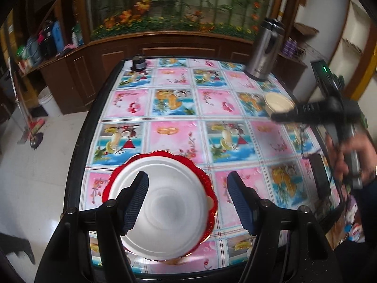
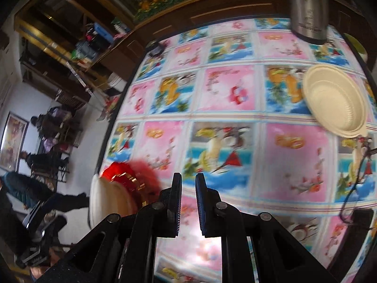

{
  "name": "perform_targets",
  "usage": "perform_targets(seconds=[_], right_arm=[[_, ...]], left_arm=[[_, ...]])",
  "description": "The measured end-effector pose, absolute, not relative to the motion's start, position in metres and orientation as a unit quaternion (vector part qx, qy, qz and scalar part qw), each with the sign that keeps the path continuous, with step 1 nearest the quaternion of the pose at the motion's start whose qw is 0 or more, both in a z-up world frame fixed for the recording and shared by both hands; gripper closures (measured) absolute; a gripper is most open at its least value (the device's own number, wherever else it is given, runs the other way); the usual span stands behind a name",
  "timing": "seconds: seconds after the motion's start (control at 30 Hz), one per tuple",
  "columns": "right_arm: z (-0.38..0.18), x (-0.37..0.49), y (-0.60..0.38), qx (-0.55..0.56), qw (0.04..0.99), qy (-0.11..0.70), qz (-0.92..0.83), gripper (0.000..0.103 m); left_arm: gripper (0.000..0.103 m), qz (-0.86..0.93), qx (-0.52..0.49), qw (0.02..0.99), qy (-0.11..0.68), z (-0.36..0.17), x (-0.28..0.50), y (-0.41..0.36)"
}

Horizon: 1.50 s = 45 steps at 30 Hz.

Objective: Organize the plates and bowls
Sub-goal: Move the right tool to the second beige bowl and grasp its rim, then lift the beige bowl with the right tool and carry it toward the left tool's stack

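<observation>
A: How does the tabletop (image 1: pixel 212 108) look?

B: A glossy cloth of pink and blue picture squares covers it, and a dark rounded rim runs along its edges. One white plate (image 1: pixel 165 210), smooth and round, lies on one red plate (image 1: pixel 207 181) with a scalloped edge. The pair sits at the near left corner, close to both edges.

A: And the bowl?

B: One cream bowl (image 2: pixel 334 101), ribbed inside with a small tab at its lip, stands by the right edge, well apart from the plates. Past it, at the far right corner, stands one tall steel flask (image 1: pixel 264 49). One small dark jar (image 1: pixel 139 63) sits at the far left corner.

A: The grippers?

B: The left gripper (image 1: pixel 188 202) hangs over the plates with its ridged blue pads spread wide. One pad is above the white plate, the other above bare cloth, and nothing is between them. The right gripper (image 2: pixel 188 205) has its two pads drawn almost together, a thin slit left, holding nothing. From the left wrist view it appears beside the bowl, held in a hand (image 1: pixel 348 155).

A: Room to move?

B: The middle of the cloth is bare from the plates to the bowl. A thin black cable (image 2: pixel 353 188) loops along the right edge, nearer than the bowl. Motion blur smears the plates in the right wrist view.
</observation>
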State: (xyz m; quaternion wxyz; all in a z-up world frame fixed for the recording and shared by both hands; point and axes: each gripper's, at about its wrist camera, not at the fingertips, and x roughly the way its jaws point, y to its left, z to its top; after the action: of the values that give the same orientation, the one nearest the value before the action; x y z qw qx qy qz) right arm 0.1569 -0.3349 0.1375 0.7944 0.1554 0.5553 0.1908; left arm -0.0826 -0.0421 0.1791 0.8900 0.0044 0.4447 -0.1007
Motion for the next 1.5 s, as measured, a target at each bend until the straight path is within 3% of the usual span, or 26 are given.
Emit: perform_targets(seconds=[0.3, 0.73, 1.5], right_arm=[[0.120, 0.217, -0.460, 0.229, 0.813, 0.534, 0.038, 0.090], [0.059, 0.268, -0.473, 0.214, 0.775, 0.594, 0.010, 0.090], [0.052, 0.104, -0.394, 0.165, 0.727, 0.656, 0.115, 0.090]], left_arm=[[0.035, -0.096, 0.013, 0.884, 0.458, 0.171, -0.078, -0.047], [0.035, -0.099, 0.008, 0.878, 0.469, 0.163, -0.069, -0.047], [0.035, -0.204, 0.039, 0.842, 0.498, 0.139, -0.057, -0.115]])
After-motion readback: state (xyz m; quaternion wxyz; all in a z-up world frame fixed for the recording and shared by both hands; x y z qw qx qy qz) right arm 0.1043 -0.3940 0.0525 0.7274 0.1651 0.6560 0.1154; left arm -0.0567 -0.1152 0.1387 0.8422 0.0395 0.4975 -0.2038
